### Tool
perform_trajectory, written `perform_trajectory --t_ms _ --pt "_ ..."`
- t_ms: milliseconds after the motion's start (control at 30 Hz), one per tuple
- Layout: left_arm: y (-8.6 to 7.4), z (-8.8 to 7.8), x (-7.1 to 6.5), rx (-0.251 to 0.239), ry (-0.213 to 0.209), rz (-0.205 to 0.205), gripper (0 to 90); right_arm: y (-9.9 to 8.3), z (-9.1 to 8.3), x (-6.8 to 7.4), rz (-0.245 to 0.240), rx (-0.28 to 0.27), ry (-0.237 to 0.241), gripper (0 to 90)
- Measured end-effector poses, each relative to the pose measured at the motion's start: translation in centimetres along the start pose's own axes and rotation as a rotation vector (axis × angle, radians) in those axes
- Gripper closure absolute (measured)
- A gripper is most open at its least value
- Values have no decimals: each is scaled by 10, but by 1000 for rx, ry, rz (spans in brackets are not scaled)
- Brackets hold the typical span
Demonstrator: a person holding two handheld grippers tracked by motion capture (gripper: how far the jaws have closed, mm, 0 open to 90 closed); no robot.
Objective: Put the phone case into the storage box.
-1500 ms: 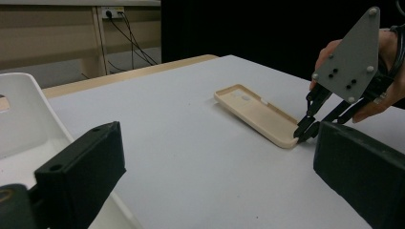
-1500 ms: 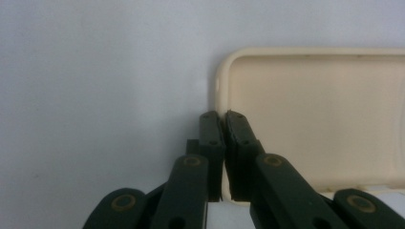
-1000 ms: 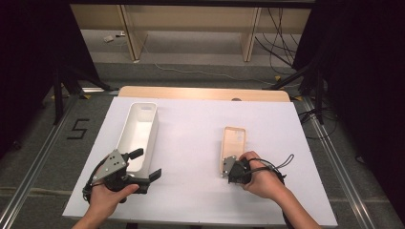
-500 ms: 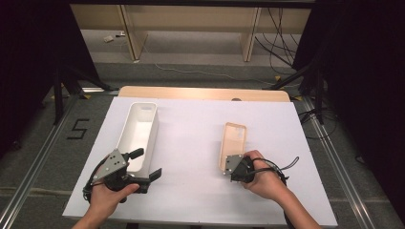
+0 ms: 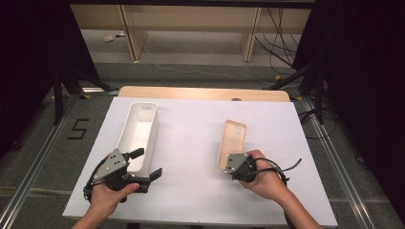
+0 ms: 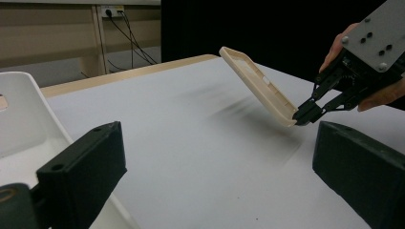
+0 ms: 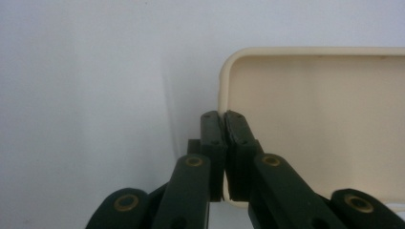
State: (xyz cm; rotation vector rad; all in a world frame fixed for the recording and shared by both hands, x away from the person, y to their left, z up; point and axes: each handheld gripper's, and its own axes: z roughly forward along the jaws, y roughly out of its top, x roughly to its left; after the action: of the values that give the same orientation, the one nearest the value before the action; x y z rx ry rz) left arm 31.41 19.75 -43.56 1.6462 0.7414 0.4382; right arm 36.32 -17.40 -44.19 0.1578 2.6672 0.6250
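Right claw (image 5: 228, 168) pinches the lid's (image 5: 232, 140) near corner, raising that end; its long axis runs away toward the worktop's (image 5: 191, 143) far edge, right of centre. Left claw (image 5: 145, 164) gapes empty at the near-left corner, just beside the bin (image 5: 138, 133), which lies parallel along the left edge. Bare sheet between them leaves open room for carrying leftward.

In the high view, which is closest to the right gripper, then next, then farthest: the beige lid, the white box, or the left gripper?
1. The beige lid: the right gripper is shut on its near edge.
2. The left gripper: across the table, toward the left, near the front edge.
3. The white box: left side; about as far as the left gripper, too close to call.
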Motion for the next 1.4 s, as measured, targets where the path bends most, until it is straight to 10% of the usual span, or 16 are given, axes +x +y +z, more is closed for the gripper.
perform_trajectory --t_ms 1400 --pt "1 -1 -3 -5 -12 12 44 19 -7 8 54 -217 25 884"
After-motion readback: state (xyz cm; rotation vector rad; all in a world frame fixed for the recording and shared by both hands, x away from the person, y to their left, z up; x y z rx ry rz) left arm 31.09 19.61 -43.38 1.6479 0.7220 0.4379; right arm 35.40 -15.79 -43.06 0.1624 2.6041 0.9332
